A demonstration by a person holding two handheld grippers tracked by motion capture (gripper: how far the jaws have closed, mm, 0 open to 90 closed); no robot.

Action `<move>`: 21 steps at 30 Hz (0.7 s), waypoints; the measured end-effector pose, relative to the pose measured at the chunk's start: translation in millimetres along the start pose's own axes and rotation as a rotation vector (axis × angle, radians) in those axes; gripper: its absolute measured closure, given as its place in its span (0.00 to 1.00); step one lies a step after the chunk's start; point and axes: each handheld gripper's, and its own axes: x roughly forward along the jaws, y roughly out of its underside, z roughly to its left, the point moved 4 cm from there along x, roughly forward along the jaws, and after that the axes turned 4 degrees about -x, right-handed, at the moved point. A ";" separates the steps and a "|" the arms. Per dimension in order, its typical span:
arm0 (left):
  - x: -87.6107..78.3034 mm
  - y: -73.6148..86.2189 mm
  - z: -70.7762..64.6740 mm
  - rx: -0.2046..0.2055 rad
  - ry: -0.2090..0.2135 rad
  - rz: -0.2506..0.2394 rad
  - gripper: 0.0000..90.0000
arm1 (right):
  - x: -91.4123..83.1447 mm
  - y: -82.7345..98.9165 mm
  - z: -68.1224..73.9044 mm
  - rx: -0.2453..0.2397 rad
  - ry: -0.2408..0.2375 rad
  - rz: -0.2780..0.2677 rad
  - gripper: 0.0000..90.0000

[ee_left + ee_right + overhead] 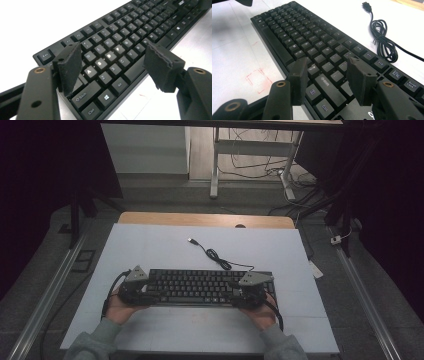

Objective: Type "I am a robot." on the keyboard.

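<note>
Keyboard point(200, 286), black, lay flat on white table cover point(165, 245) near person's edge, long side across table. Cable point(216, 256) ran from its far edge in loose coil to USB plug point(191, 240), lying apart on cover. Left gripper point(113, 66) hovered over keyboard's left end, jaws spread wide above letter keys, nothing gripped. Right gripper point(328, 80) sat over right end near Shift and Ctrl keys, jaws parted, pads clear of keys, nothing held. Hands point(117, 310) rested at keyboard's ends.
</note>
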 end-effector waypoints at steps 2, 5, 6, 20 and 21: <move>-0.1 -0.6 -1.0 0.006 0.001 0.000 0.36 | 0.7 0.2 0.2 -0.001 -0.005 0.000 0.57; 0.0 -1.2 -2.6 0.009 0.005 -0.002 0.37 | 0.5 0.4 -0.2 0.002 -0.001 0.001 0.57; 0.1 -1.5 -3.3 0.009 0.007 -0.003 0.37 | 0.3 0.4 -0.4 0.002 0.000 0.001 0.57; 3.9 -2.4 -13.4 0.032 0.052 0.005 0.52 | 1.4 0.9 -0.4 0.003 0.004 0.005 0.57; 4.2 -2.5 -14.0 0.036 0.055 0.005 0.54 | 1.4 0.8 -0.4 0.003 0.004 0.005 0.57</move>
